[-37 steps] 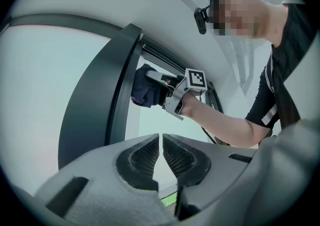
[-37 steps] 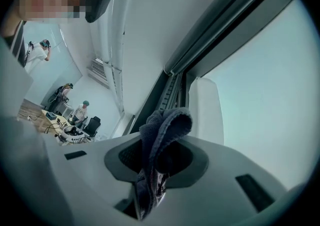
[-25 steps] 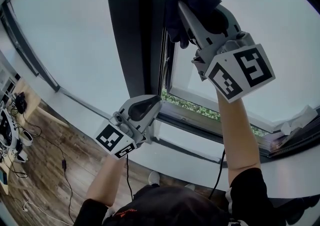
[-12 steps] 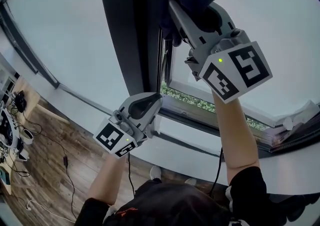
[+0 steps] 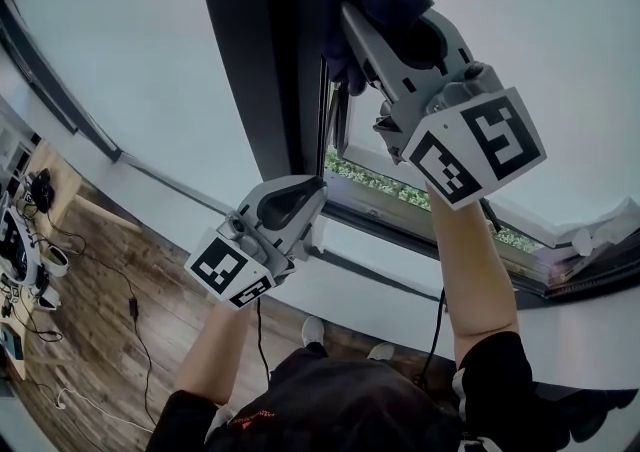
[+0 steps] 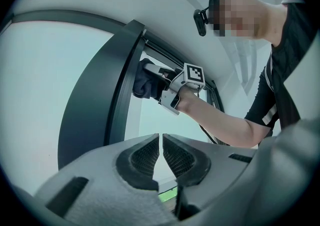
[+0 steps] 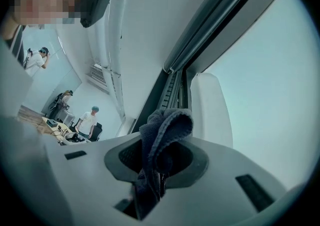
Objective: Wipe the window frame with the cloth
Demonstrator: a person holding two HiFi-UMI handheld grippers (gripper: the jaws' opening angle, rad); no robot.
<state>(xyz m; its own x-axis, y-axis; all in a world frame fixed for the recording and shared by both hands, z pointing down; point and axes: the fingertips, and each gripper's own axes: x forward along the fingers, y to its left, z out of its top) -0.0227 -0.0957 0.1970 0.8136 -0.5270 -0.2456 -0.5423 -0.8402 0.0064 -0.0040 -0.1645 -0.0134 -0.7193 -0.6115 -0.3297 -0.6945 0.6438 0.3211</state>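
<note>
Jaws, right gripper (image 7: 161, 156): clamped hard on the cloth (image 7: 164, 129); dark fabric bunched between both pads, a folded loop standing out past the tips, a tail hanging down behind.
Contact, right: cloth pressed high against the window frame (image 5: 262, 70), at the inner edge of the dark upright beside the sash channel; channel visible just past the fabric in the right gripper view.
Pose, right: right forearm (image 5: 478, 270) raised almost straight up from lower right; gripper body tilted up and to the left; marker cube (image 5: 478, 145) turned toward the head camera.
Jaws, left gripper (image 6: 161, 151): closed, only a hairline slit between the ribbed pads, nothing caught in them.
Pose, left: held low, well below the cloth, tips aimed up at the lower stretch of the dark upright; near it, contact impossible to judge. Left forearm (image 5: 222, 340) coming up from below, angled right.
Cross-check, left gripper view: right gripper and bunched cloth seen above, against the edge of the upright.
Surroundings: greenery (image 5: 385, 198) showing through the gap under the sash; wooden floor (image 5: 110, 285) with loose cables at lower left.
</note>
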